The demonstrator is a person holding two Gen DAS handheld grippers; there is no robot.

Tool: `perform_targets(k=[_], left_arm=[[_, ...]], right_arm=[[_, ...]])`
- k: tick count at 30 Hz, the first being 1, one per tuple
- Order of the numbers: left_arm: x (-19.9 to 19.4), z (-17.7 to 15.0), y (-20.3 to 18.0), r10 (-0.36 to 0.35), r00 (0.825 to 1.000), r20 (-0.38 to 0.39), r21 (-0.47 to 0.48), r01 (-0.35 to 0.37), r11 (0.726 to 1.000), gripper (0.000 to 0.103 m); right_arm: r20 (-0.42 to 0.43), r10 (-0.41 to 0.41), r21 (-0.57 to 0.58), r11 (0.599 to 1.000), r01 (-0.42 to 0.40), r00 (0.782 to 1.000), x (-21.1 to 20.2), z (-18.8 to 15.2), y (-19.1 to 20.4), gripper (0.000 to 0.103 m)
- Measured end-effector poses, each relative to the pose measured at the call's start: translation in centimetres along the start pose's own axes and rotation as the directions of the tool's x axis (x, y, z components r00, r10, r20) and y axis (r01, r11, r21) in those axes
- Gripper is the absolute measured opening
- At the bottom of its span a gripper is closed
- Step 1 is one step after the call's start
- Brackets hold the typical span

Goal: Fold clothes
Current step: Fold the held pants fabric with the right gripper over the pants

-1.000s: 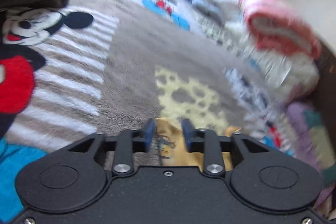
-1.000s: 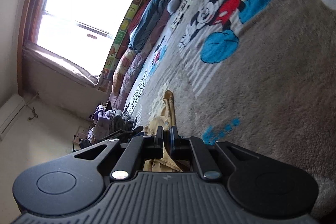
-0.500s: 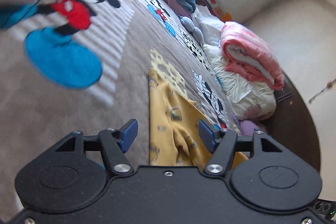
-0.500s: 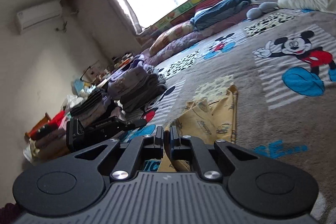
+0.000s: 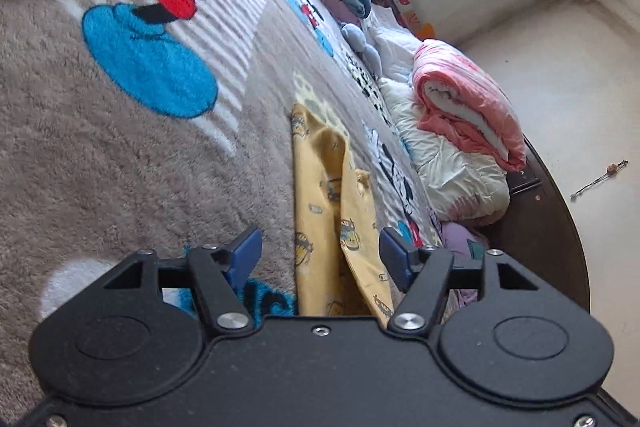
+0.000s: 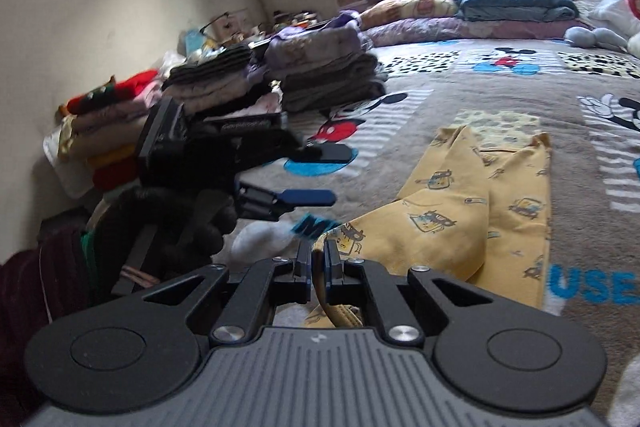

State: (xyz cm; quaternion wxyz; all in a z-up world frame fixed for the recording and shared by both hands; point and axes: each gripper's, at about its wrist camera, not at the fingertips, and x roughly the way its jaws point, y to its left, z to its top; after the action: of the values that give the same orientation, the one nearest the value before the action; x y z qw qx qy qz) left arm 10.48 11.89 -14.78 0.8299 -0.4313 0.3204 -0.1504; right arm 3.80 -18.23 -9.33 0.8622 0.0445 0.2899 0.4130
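A yellow printed garment (image 5: 320, 187) lies partly folded on the grey Mickey Mouse blanket (image 5: 100, 167). My left gripper (image 5: 319, 253) hovers over its near end, open, its blue pads (image 5: 245, 254) wide apart and clear of the cloth. In the right wrist view the garment (image 6: 480, 211) spreads ahead and to the right. My right gripper (image 6: 316, 259) is shut on the garment's near edge, with yellow cloth pinched between the jaws. The left gripper (image 6: 324, 175) shows there too, open, held by a black-gloved hand (image 6: 188, 223) just left of the garment.
Stacks of folded clothes (image 6: 324, 67) stand on the blanket's far left, with more piles (image 6: 116, 123) by the wall. A pink and white rolled quilt (image 5: 468, 115) sits at the bed's dark edge (image 5: 560, 227). Pillows (image 6: 516, 5) line the window side.
My left gripper opened and let go of the yellow garment, then swung so the cloth lies lengthwise below it. My right gripper rolled upright and rose, still pinching the garment's edge.
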Motion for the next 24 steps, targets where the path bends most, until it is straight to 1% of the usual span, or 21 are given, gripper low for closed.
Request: perform_targets(k=[3, 6, 10, 14, 16, 20, 24], left_arm=[[0.1, 0.0, 0.2, -0.010, 1.000, -0.005, -0.001, 0.010, 1.000, 0.064], [0.2, -0.1, 0.1, -0.004, 1.000, -0.008, 0.017, 0.004, 1.000, 0.064], [0.3, -0.1, 0.3, 0.000, 1.000, -0.011, 0.018, 0.000, 1.000, 0.064], [0.4, 0.0, 0.1, -0.002, 1.000, -0.006, 0.027, 0.002, 1.000, 0.064], [0.7, 0.4, -0.4, 0.006, 1.000, 0.000, 0.054, -0.005, 0.999, 0.064], [1.4, 1.1, -1.4, 0.036, 0.999, 0.008, 0.114, -0.037, 0.993, 0.064], [1.2, 0.7, -0.8, 0.009, 1.000, 0.009, 0.089, -0.009, 0.996, 0.064]], right_arm=[[-0.019, 0.029, -0.031, 0.999, -0.029, 0.999, 0.2, -0.9, 0.9, 0.008], [-0.063, 0.008, -0.076, 0.997, -0.012, 0.998, 1.0, -1.8, 1.4, 0.008], [-0.115, -0.030, -0.134, 0.991, 0.014, 0.993, 1.6, -2.8, 2.1, 0.008], [-0.138, -0.062, -0.179, 0.983, 0.037, 0.989, 1.9, -2.9, 2.8, 0.008], [-0.146, -0.074, -0.181, 0.982, 0.047, 0.987, 2.0, -2.8, 2.7, 0.008], [-0.146, -0.102, -0.184, 0.980, 0.074, 0.984, 1.8, -2.7, 2.5, 0.008], [-0.085, -0.105, -0.113, 0.989, 0.095, 0.991, -0.1, -0.8, 1.0, 0.008]])
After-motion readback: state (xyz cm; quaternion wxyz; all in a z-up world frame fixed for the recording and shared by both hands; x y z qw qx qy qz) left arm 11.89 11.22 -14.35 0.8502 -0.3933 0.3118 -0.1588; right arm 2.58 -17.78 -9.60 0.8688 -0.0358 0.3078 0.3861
